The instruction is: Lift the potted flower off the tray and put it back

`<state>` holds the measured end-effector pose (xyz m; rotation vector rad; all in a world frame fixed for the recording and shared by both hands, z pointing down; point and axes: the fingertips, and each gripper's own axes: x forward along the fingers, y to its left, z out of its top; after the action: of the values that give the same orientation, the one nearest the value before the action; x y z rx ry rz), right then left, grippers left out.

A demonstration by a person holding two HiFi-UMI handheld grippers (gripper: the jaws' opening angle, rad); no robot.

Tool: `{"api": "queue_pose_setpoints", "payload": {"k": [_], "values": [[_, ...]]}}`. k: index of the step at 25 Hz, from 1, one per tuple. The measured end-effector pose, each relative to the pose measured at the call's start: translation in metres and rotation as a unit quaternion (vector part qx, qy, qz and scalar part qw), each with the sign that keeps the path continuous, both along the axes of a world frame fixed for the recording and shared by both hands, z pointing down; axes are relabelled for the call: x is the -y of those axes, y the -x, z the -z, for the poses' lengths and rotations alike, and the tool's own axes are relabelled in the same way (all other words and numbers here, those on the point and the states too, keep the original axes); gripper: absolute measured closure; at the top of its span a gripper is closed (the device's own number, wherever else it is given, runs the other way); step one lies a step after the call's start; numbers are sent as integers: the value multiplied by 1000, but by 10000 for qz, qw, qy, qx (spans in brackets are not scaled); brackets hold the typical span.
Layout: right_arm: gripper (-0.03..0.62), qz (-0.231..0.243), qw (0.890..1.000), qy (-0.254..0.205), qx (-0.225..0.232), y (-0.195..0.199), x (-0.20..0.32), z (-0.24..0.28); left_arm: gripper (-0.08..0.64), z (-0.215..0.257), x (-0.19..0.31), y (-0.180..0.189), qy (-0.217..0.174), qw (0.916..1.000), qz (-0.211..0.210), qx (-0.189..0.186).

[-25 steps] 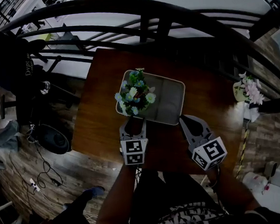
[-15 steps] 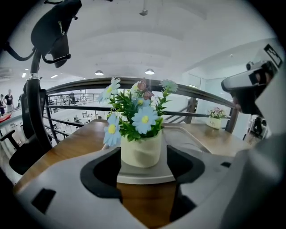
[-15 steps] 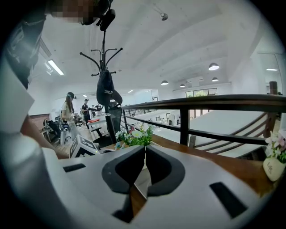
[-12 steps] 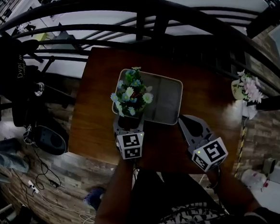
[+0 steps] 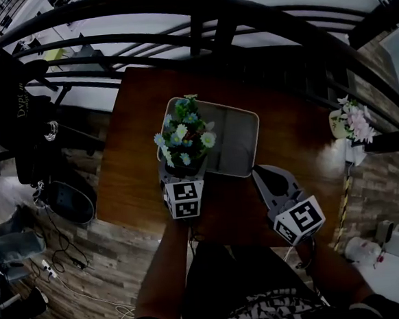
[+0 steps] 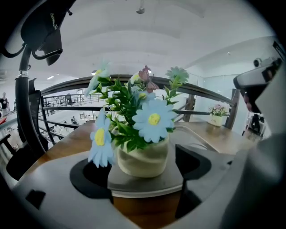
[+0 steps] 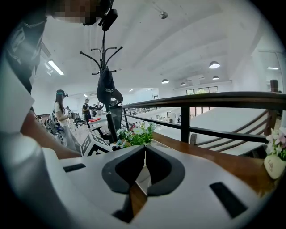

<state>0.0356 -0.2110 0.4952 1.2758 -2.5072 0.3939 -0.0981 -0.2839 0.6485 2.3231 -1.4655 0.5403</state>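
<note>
The potted flower (image 5: 183,141) is seen standing upright on the near left corner of the tray (image 5: 245,139), close to its rim, and that placement is judged the main hazard. Should the left gripper (image 6: 142,172) be closed off-centre or too high, the seemingly light, top-heavy pot could be tipped or nudged over the rim onto the table (image 5: 136,119). A drooping blue bloom is seen hanging in front of the left-hand pad, so petals could be pinched together with the pot and the grip made to slip. The tray itself could also be dragged if a jaw is caught on its corner. The left gripper's jaws have just been opening and are held spread wide, with the cream pot set between them. A gap is seen beside the right-hand pad (image 6: 193,162) and no pressing contact can be made out, so nothing is judged to be gripped. The right gripper (image 7: 144,150) is held with its jaws pressed together on nothing, just beside the tray's near right corner.
</note>
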Motion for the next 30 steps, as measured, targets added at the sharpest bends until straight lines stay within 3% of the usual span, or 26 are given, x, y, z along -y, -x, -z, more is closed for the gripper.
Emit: {"api": "queue_pose_setpoints", "payload": {"k": [7,16,30], "values": [[594,-7,10000,58,-40,-1,-4,-3,115,0,14,0,-14,10000,-36,-16],[592,19,9999,119,-88,-7,-12,-9,46,-3,28,-8,-15,9999,-164,-36],[594,-153,9995,259,-11,-10,-14,-21,46,-12,34,-1,-123,9999,33,44]]}}
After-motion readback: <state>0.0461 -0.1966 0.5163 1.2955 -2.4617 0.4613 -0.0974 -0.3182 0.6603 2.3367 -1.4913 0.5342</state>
